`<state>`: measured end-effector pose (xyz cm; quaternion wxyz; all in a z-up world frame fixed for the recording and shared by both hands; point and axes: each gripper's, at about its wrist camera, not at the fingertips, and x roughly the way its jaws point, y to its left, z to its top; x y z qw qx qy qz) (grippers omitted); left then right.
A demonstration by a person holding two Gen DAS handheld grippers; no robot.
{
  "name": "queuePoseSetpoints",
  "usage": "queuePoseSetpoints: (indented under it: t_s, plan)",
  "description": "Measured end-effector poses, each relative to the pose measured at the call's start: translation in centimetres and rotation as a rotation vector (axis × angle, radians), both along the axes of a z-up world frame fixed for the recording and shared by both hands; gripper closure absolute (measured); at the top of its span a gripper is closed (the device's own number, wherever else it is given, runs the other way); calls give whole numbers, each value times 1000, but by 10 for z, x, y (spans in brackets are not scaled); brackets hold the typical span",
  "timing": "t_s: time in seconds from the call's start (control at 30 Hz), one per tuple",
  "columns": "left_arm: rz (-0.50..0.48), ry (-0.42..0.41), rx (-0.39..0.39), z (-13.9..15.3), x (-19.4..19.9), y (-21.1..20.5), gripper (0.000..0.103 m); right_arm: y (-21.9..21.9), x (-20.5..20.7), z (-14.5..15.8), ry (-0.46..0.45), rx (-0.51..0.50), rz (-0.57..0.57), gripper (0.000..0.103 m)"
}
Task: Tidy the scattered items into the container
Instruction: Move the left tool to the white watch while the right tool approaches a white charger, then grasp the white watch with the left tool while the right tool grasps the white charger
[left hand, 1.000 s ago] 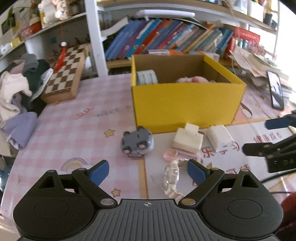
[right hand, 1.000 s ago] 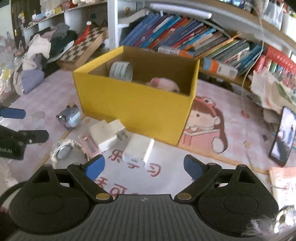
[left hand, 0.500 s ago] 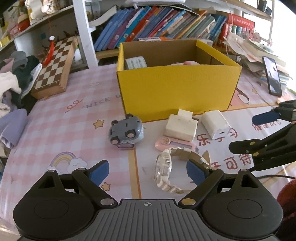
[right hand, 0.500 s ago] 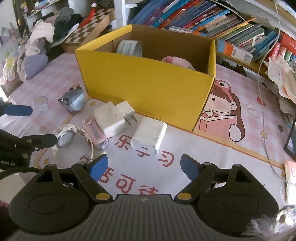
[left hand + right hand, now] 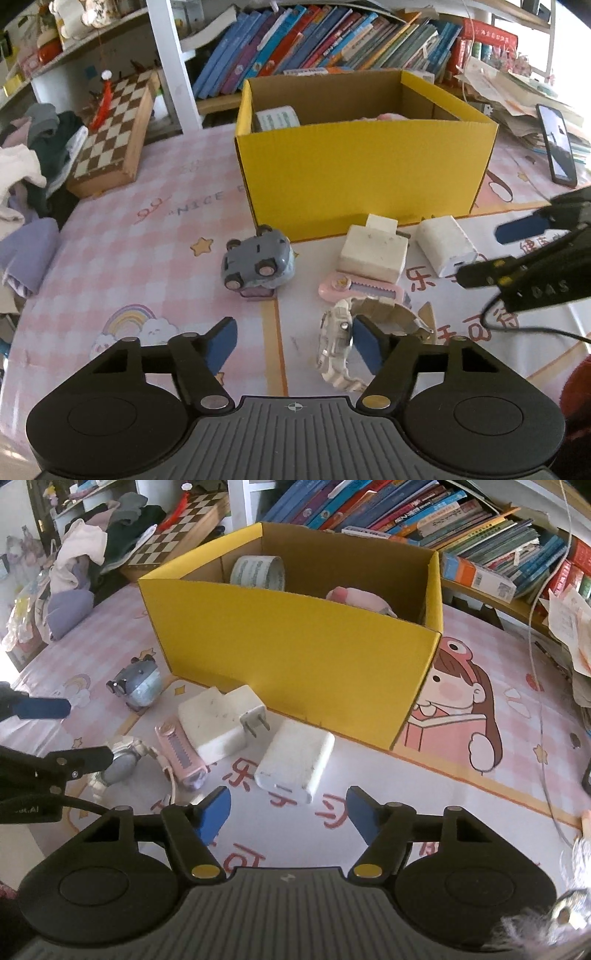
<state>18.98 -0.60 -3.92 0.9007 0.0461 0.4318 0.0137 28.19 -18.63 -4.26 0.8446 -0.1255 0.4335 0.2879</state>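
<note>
A yellow cardboard box [image 5: 362,170] [image 5: 295,638] stands on the table and holds a tape roll [image 5: 258,572] and a pink soft item [image 5: 360,598]. In front of it lie a grey toy car [image 5: 258,260] [image 5: 138,681], a white plug charger [image 5: 373,247] [image 5: 221,720], a white power bank [image 5: 445,243] [image 5: 295,764], a pink pocket item [image 5: 364,290] [image 5: 179,755] and a beige wristwatch [image 5: 338,345] [image 5: 120,764]. My left gripper [image 5: 293,347] is open, its right finger beside the watch. My right gripper [image 5: 288,816] is open just before the power bank.
A chessboard [image 5: 112,136] leans at the far left beside a pile of clothes [image 5: 26,166]. Bookshelves [image 5: 332,40] run behind the box. A phone [image 5: 556,144] and stacked papers lie at the far right. A cable [image 5: 543,720] crosses the mat on the right.
Both grippers have moved forward and down toward the scattered items. The left gripper now sits beside the watch, the right gripper close to the power bank. Both stay open.
</note>
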Motion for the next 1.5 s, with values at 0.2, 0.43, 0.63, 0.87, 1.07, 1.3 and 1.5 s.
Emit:
queuePoseSetpoints:
  t_s: [0.2,0.43,0.63,0.87,1.07,1.3,1.5]
  plan:
    - [-35,20,4,-4,4,-6,47,11,17,-7,-1,-5,5,40]
    - [-57,62,31,-18,9,-11,57,16,35,-20,57,-5,2,53]
    - [-61,99,13,-28,11,-12,73,16,36,-26,45,-23,25,55]
    - [-59,100,-15,-26,4,-10,85,13,29,-23,56,-6,96,58]
    - [-32,69,-36,-13,-4,-5,85,-5,21,-4,54,71,80,60]
    - [-36,24,-56,0,-11,-3,85,-20,10,12,45,116,33,60]
    - [-31,-26,-74,15,-15,1,85,-26,-1,28,21,160,13,60]
